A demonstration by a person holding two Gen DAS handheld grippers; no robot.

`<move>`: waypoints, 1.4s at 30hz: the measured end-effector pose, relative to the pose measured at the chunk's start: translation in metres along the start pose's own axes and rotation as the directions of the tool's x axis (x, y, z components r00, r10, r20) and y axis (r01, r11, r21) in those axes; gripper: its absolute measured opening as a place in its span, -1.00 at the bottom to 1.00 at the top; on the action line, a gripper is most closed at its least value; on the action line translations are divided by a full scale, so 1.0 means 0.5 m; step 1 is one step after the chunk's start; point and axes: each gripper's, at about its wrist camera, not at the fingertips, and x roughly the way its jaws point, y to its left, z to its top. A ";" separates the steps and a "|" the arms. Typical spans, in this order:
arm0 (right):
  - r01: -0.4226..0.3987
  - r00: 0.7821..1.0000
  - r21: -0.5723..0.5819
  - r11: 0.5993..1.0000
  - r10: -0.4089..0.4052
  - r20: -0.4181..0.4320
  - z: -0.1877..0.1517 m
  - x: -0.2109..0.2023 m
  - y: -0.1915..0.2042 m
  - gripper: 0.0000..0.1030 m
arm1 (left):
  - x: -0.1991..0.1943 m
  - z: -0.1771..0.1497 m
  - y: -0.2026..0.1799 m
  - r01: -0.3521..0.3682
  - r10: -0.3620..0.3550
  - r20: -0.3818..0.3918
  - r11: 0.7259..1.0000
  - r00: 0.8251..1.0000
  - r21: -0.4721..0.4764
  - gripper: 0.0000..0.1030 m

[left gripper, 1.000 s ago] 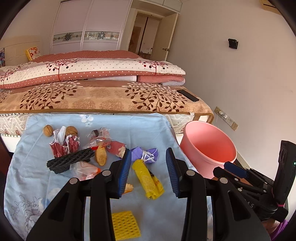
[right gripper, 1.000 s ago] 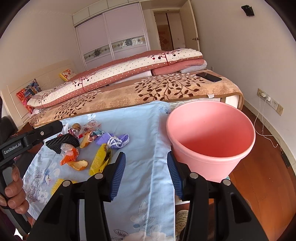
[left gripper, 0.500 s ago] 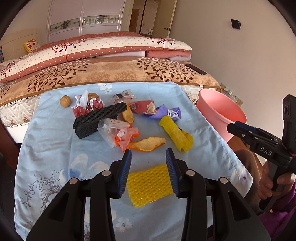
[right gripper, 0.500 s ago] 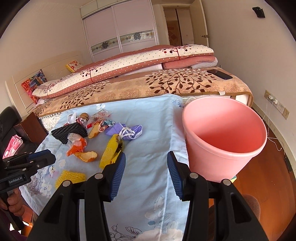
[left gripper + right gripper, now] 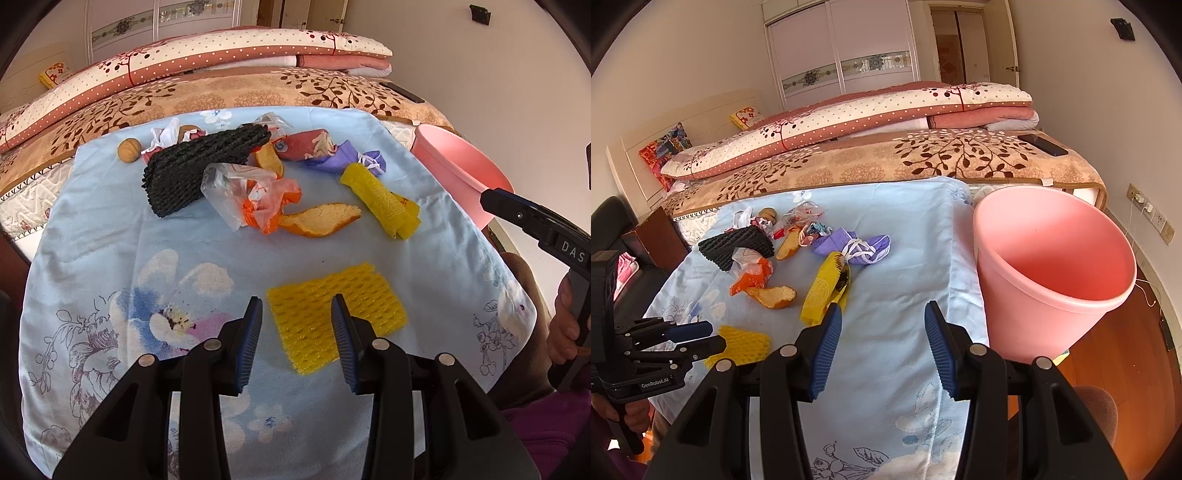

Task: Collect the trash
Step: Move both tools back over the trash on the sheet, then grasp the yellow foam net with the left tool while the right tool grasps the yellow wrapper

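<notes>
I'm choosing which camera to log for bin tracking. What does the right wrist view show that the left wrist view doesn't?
Only the right wrist view: the pink bin's whole open mouth and bare inside, the wood floor and a wall socket. Only the left wrist view: the yellow foam net in full, lying just ahead of the open left gripper. Both: the blue cloth, the black net, the orange peel, the purple mask and the bed.
</notes>
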 end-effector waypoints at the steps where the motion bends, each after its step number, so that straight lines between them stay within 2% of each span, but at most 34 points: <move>1: 0.000 1.000 0.000 1.000 0.000 -0.002 -0.001 0.001 0.001 -0.10 | 0.002 -0.003 0.001 0.006 -0.006 -0.008 1.000 1.000 -0.003 -0.24; 10: -0.013 1.000 -0.017 1.000 0.013 -0.028 -0.004 0.018 0.014 -0.10 | 0.001 -0.025 -0.005 0.040 -0.040 -0.004 0.999 0.999 0.011 -0.26; 11: -0.015 0.999 -0.020 1.000 0.014 -0.030 -0.004 0.018 0.017 -0.10 | 0.000 -0.025 -0.007 0.049 -0.049 -0.002 0.999 0.999 0.014 -0.41; 15: -0.020 0.999 -0.031 0.999 0.019 -0.040 -0.005 0.026 0.027 -0.10 | -0.006 -0.027 -0.013 0.050 -0.050 0.018 0.998 0.999 0.035 -0.67; 16: -0.023 0.999 -0.033 0.999 0.021 -0.043 -0.006 0.028 0.028 -0.10 | -0.007 -0.027 -0.013 0.046 -0.047 0.022 0.998 0.999 0.039 -0.85; 25: -0.083 0.993 -0.019 0.996 0.081 -0.083 -0.001 0.055 0.044 -0.10 | -0.035 -0.016 0.015 0.042 -0.039 0.097 0.999 0.995 -0.020 -0.89; 32: -0.154 0.979 -0.004 0.988 0.152 -0.132 0.009 0.091 0.073 -0.10 | -0.061 -0.004 0.041 0.044 -0.034 0.145 0.997 0.989 -0.063 -0.90; 42: -0.109 0.975 0.007 0.994 0.109 -0.195 0.026 0.155 0.092 -0.10 | -0.084 0.006 0.061 0.054 -0.035 0.187 0.994 0.982 -0.099 -0.90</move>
